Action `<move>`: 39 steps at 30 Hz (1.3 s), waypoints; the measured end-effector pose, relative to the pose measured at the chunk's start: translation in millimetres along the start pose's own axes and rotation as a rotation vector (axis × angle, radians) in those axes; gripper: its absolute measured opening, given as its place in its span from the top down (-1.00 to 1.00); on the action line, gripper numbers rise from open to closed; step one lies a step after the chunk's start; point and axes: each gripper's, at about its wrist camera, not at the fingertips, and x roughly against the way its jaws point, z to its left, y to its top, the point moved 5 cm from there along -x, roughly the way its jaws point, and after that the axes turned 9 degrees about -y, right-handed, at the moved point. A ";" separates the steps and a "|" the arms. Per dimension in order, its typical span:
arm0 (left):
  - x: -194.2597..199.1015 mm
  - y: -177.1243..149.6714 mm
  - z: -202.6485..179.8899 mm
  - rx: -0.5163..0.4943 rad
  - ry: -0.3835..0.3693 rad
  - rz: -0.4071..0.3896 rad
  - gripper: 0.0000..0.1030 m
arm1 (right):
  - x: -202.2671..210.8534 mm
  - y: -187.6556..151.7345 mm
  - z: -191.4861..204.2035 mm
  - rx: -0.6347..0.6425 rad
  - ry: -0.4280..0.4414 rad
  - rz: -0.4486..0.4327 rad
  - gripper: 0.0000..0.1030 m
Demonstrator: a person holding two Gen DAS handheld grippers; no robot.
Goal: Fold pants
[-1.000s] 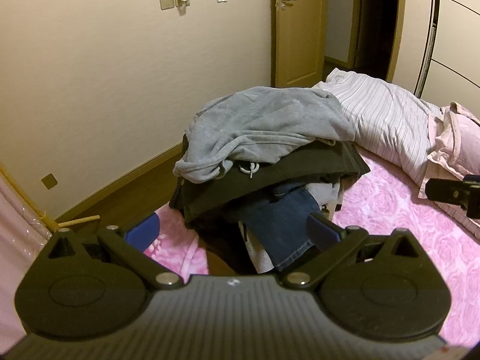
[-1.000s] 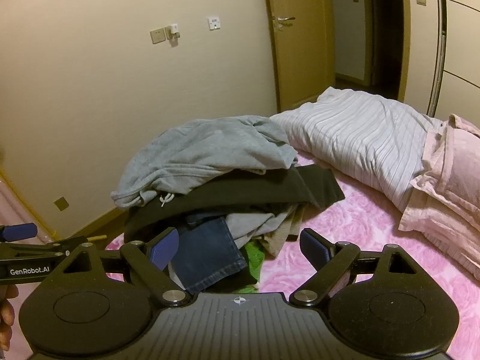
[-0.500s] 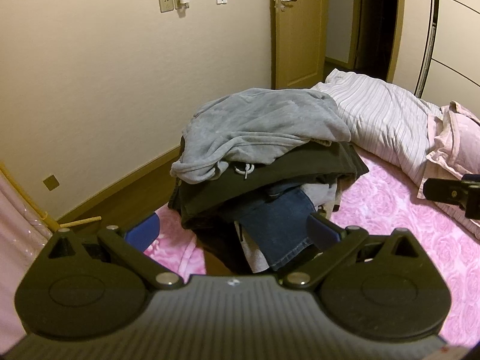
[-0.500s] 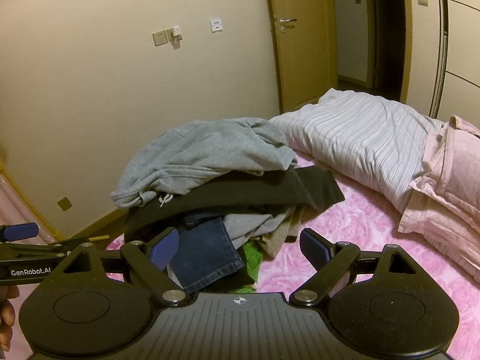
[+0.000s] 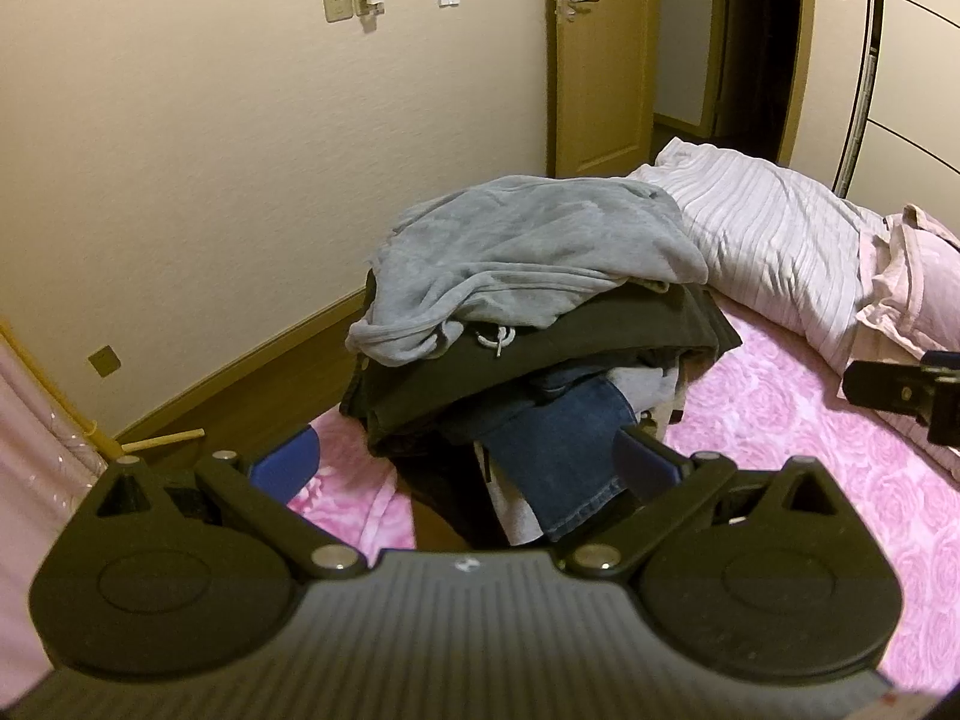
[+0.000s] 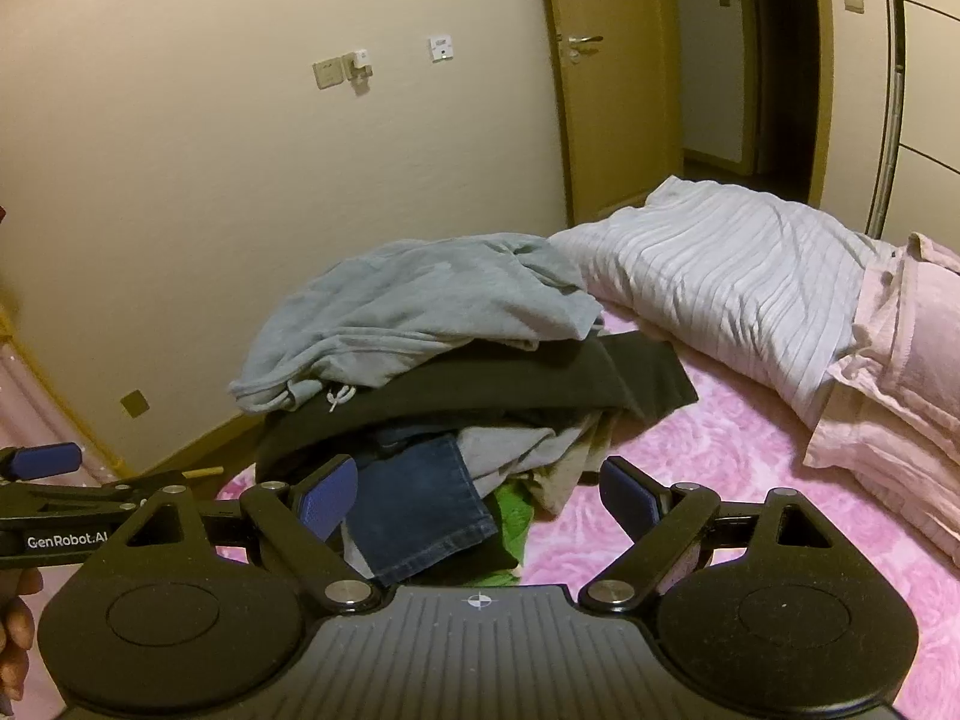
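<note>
Barely anything has shifted since a second ago: your left gripper (image 5: 465, 456) and right gripper (image 6: 477, 489) both hang released and empty, with the pile of pants (image 6: 444, 372) heaped just beyond the fingers, nothing picked or folded yet.

A striped white quilt (image 6: 732, 276) is lying bunched on the pink rose-patterned bedspread (image 6: 690, 480), touching a pale pink pillow (image 6: 900, 372) at the right. A wooden door (image 6: 606, 78) with a metal handle (image 6: 579, 41) is being seen standing ajar beyond the bed. Wall switches (image 5: 360, 0) are being shown mounted on the cream wall (image 5: 180, 150). A wooden stick (image 5: 162, 441) is lying on the floor.
</note>
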 end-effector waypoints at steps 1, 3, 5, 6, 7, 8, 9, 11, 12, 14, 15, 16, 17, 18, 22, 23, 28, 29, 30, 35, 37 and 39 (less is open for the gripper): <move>0.2 -0.1 0.5 0.001 0.001 0.000 -0.98 | -0.4 -0.1 0.9 0.002 0.001 0.001 -0.65; 0.5 -0.3 1.4 0.003 0.002 0.001 -0.98 | -0.3 -0.5 2.6 0.005 0.004 0.000 -0.65; 0.5 -0.6 2.4 0.005 0.003 0.001 -0.98 | -1.0 -0.6 4.1 0.006 0.007 0.000 -0.65; 1.1 -0.7 2.5 0.006 0.004 0.000 -0.98 | -0.7 -1.2 5.1 0.008 0.009 0.000 -0.65; 1.4 -0.8 3.0 0.006 0.004 -0.001 -0.98 | -0.7 -1.1 6.2 0.011 0.010 -0.001 -0.65; 1.6 -1.1 3.2 0.007 0.005 -0.001 -0.99 | -0.4 -1.2 6.4 0.013 0.011 -0.002 -0.65; 1.8 -1.5 3.7 0.009 0.007 -0.001 -0.99 | -0.7 -1.1 6.8 0.014 0.012 -0.002 -0.65; 2.4 -2.8 4.4 0.013 0.010 -0.001 -0.99 | -0.8 -0.8 7.6 0.017 0.015 -0.003 -0.65; 2.5 -3.5 5.3 0.014 0.013 0.000 -0.99 | -0.8 -0.7 8.2 0.018 0.017 -0.003 -0.65; 2.9 -5.2 7.0 0.017 0.018 0.002 -0.98 | -1.3 -0.3 9.2 0.022 0.022 -0.004 -0.65; 2.8 -6.0 7.7 0.020 0.019 0.003 -0.98 | -1.4 -0.7 9.6 0.024 0.024 -0.004 -0.65; 2.6 -6.6 8.1 0.021 0.021 0.005 -0.99 | -2.0 -0.8 10.3 0.025 0.027 -0.003 -0.65; 2.6 -7.1 8.9 0.021 0.022 0.006 -0.98 | -2.0 -0.9 11.0 0.026 0.029 -0.003 -0.65; 2.4 -7.6 9.2 0.021 0.023 0.008 -0.98 | -2.1 -1.1 11.7 0.028 0.031 -0.003 -0.65; -1.8 -10.7 14.6 0.013 0.024 0.018 -0.98 | -7.2 -2.3 17.1 0.048 0.039 0.001 -0.65; -3.9 -11.3 17.0 0.014 0.024 0.022 -0.98 | -9.3 -2.7 17.7 0.052 0.039 0.004 -0.65; -25.8 -9.2 31.9 0.004 0.008 0.047 -0.98 | -23.2 -2.7 25.2 0.077 0.033 0.018 -0.65; -31.1 -8.2 34.9 0.001 0.003 0.050 -0.98 | -28.0 -1.6 26.9 0.082 0.031 0.021 -0.65; -37.9 -6.5 38.0 -0.002 -0.004 0.055 -0.98 | -31.7 -0.8 28.0 0.086 0.028 0.023 -0.65; -81.3 7.7 54.5 -0.048 -0.064 0.091 -0.98 | -62.0 13.5 38.8 0.120 -0.001 0.027 -0.65; -100.9 15.7 61.6 -0.091 -0.101 0.102 -0.98 | -79.7 22.5 48.1 0.156 -0.006 0.025 -0.65; -116.9 23.0 69.2 -0.148 -0.141 0.095 -0.98 | -91.5 28.4 58.8 0.211 0.006 0.013 -0.65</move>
